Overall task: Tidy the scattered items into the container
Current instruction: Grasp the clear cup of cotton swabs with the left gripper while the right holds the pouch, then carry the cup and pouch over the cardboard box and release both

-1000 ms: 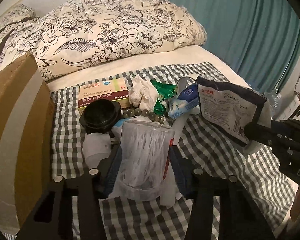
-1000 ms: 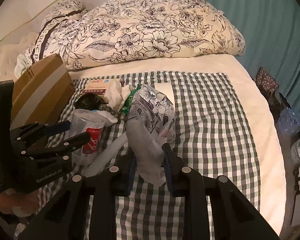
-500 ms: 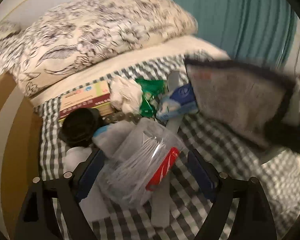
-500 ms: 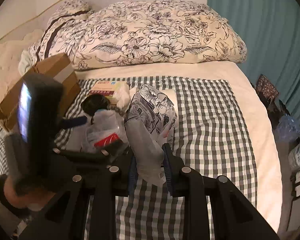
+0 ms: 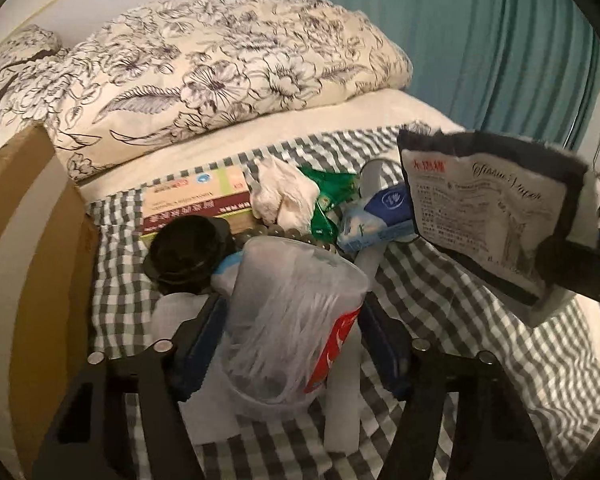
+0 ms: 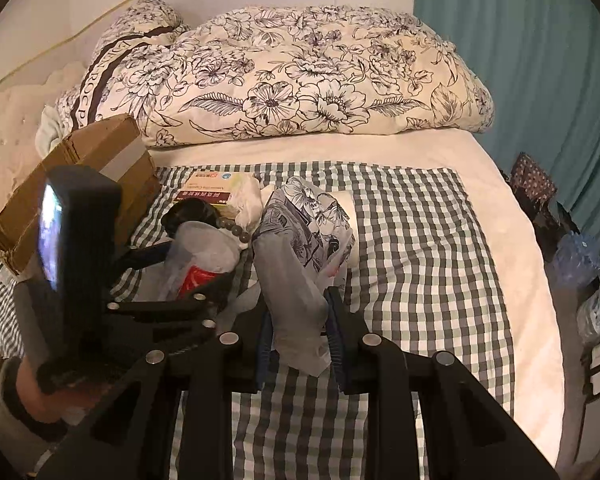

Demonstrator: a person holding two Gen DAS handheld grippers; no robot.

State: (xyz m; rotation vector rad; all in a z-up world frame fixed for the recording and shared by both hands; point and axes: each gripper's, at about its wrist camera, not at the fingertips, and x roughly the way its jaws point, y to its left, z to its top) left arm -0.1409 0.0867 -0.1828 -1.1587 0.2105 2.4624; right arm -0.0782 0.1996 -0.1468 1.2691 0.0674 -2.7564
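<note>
A clear plastic cup of cotton swabs [image 5: 292, 312] with a red label leans tilted on the checked cloth [image 5: 480, 360]. My left gripper [image 5: 292, 304] straddles it and its jaws are closing, the blue pads just off the cup's sides. My right gripper [image 6: 299, 308] is shut on a floral tissue pack [image 6: 304, 232], held above the cloth. The left wrist view shows that pack's printed back [image 5: 488, 208]. The cardboard box [image 5: 32, 260] stands at the left edge, beside the cup.
Behind the cup lie a black round lid [image 5: 188, 248], a medicine box [image 5: 196, 200], a crumpled tissue [image 5: 284, 196], a green wrapper [image 5: 328, 192], a blue-white packet [image 5: 380, 216] and beads [image 5: 284, 234]. A floral duvet [image 6: 300, 80] fills the bed's far end. A teal curtain [image 6: 520, 60] hangs at the right.
The left jaws let go of the cup and spread wide, then narrowed again. The cup tipped from upright to a tilt. The right gripper kept its hold on the tissue pack.
</note>
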